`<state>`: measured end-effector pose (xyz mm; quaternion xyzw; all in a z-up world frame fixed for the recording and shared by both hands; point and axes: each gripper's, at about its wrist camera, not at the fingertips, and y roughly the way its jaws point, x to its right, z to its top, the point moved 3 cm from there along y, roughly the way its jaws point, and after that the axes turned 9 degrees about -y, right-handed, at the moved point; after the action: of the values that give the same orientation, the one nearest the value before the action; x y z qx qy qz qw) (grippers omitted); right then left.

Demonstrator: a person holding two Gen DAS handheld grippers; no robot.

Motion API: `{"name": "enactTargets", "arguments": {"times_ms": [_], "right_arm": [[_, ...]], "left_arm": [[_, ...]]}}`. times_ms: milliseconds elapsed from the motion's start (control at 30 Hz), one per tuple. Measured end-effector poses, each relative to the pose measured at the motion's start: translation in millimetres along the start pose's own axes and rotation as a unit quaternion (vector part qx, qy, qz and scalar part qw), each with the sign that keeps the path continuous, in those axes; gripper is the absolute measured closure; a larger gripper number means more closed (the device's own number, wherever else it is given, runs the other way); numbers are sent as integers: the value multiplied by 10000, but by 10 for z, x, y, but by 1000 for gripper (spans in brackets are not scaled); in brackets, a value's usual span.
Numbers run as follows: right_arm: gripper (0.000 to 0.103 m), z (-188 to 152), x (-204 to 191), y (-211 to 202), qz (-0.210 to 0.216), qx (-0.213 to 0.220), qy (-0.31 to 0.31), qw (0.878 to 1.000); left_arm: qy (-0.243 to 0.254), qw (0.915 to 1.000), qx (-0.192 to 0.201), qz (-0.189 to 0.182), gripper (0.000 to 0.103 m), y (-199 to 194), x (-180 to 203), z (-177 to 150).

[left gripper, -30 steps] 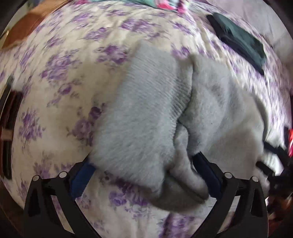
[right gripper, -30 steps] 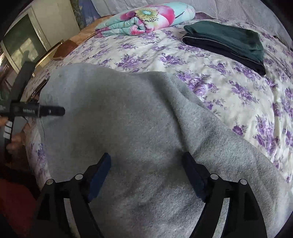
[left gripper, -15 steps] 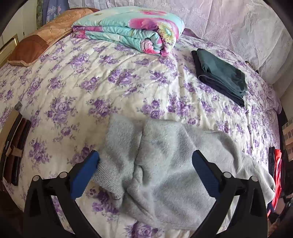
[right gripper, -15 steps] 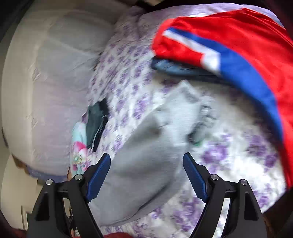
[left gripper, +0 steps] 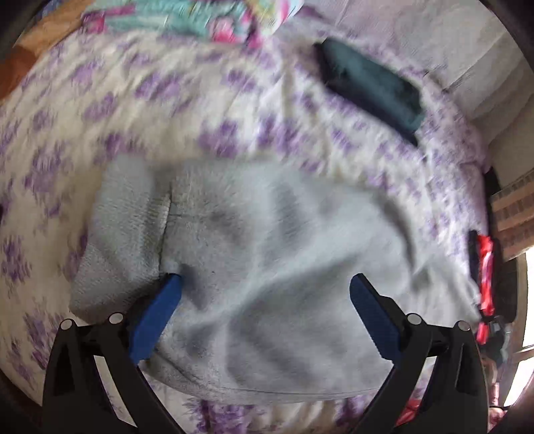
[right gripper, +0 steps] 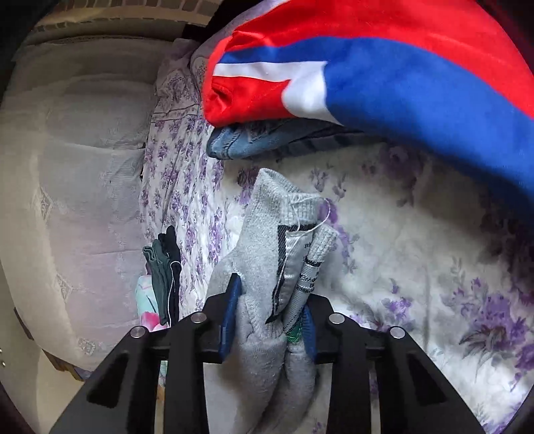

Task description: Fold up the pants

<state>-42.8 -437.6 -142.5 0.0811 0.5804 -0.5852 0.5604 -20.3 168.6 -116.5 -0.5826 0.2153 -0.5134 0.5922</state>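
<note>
The grey pants (left gripper: 267, 260) lie crumpled on the floral bedspread (left gripper: 167, 100), with a ribbed cuff at the left. My left gripper (left gripper: 266, 278) hangs open just over them, its blue pads wide apart and the left pad at the fabric; this view is blurred. In the right wrist view the other end of the grey pants (right gripper: 267, 217) is bunched, with a label and loose threads showing. My right gripper (right gripper: 270, 293) has that bunch between its pads, and its jaws are closing on it.
A folded dark green garment (left gripper: 370, 90) and a rolled flowered quilt (left gripper: 207, 20) lie at the far side of the bed. A red, white and blue garment (right gripper: 367, 66) lies on folded denim (right gripper: 253, 140) just beyond the right gripper. A cardboard box (left gripper: 514, 213) stands beside the bed.
My right gripper swung from above the spread pants to their end by the red garment and narrowed from wide open onto the bunched fabric. My left gripper shifted in over the pants.
</note>
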Motion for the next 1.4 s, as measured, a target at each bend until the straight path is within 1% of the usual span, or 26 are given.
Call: {"name": "enactTargets", "arguments": {"times_ms": [100, 200, 233, 333, 433, 500, 567, 633, 667, 700, 733, 767, 800, 833, 867, 900, 967, 1000, 1033, 1067, 1133, 1200, 1233, 1267, 1333, 1400], "right_arm": [[74, 23, -521, -117, -308, 88, -1250, 9916], [74, -73, -1202, -179, -380, 136, -2651, 9634], [74, -163, -1423, -175, -375, 97, -3118, 9494], [74, -673, -2086, 6, -159, -320, -4538, 8904], [75, -1276, -2438, 349, 309, -957, -5257, 8447], [75, -1742, -2552, 617, 500, -1385, -5752, 8047], [80, -2088, -2548, 884, 582, -1804, -6019, 7757], [80, -2368, -2480, 1074, 359, -2159, -6325, 7430], [77, -2495, -2407, 1175, 253, -2444, -6471, 7217], [73, -2591, -2360, 1154, 252, -2570, -6539, 7111], [55, -2645, -2369, 1088, 375, -2583, -6570, 7073], [32, -2680, -2408, 996, 613, -2690, -6544, 7040], [28, -2688, -2460, 914, 767, -2753, -6530, 7014], [28, -2657, -2533, 785, 893, -2700, -6530, 7020], [28, -2608, -2600, 655, 1012, -2556, -6493, 7091], [28, -2499, -2671, 539, 1137, -2380, -6385, 7230], [28, -2178, -2788, 375, 1162, -1879, -6020, 7673], [28, -2038, -2790, 358, 960, -1634, -5907, 7843], [28, -1934, -2762, 380, 671, -1438, -5858, 7947], [28, -1847, -2691, 470, 237, -1306, -5853, 7999], [28, -1841, -2483, 735, -407, -1486, -5844, 7967], [26, -2018, -2100, 1164, -1039, -2185, -5778, 7795], [18, -2027, -2031, 1225, -933, -2120, -5693, 7888], [14, -1992, -2017, 1216, -758, -2035, -5508, 8059], [14, -1961, -2098, 1151, -825, -2147, -5488, 8037], [15, -1909, -2206, 936, -627, -1931, -5537, 8076]], "left_arm": [[156, 9998, 77, 90, 5, 18, 24, -25], [234, 9995, 70, 208, 5, 58, 69, -27], [242, 9995, 77, 212, 5, 55, 77, -24], [167, 9998, 105, 35, 5, -19, 75, 12], [-44, 9989, 278, -366, 5, -240, 8, 43], [-108, 9980, 432, -438, 5, -361, -24, 66], [-185, 9973, 578, -411, 5, -479, -92, 81], [-315, 9967, 602, -437, 5, -535, -193, 77], [-429, 9962, 599, -468, 5, -554, -272, 63], [-538, 9955, 599, -500, 5, -568, -346, 41], [-597, 9951, 600, -511, 5, -578, -391, 25], [-688, 9945, 613, -508, 5, -598, -461, -4], [-762, 9939, 635, -485, 5, -623, -523, -32], [-811, 9935, 655, -469, 5, -641, -566, -50], [-890, 9927, 683, -449, 5, -670, -630, -74], [-970, 9918, 707, -438, 5, -692, -688, -102], [-1150, 9898, 707, -454, 5, -721, -802, -142], [-1240, 9888, 679, -474, 5, -718, -852, -161], [-1358, 9874, 624, -525, 5, -701, -910, -184], [-1442, 9863, 570, -571, 5, -681, -943, -206], [-1596, 9839, 418, -687, 5, -618, -994, -260], [-1641, 9832, 300, -746, 5, -570, -994, -293], [-1643, 9832, 233, -760, 5, -540, -990, -309], [-1635, 9834, 182, -766, 5, -517, -980, -317], [-1613, 9838, 79, -773, 5, -486, -962, -323], [-1607, 9838, -5, -797, 5, -450, -938, -334]]}}
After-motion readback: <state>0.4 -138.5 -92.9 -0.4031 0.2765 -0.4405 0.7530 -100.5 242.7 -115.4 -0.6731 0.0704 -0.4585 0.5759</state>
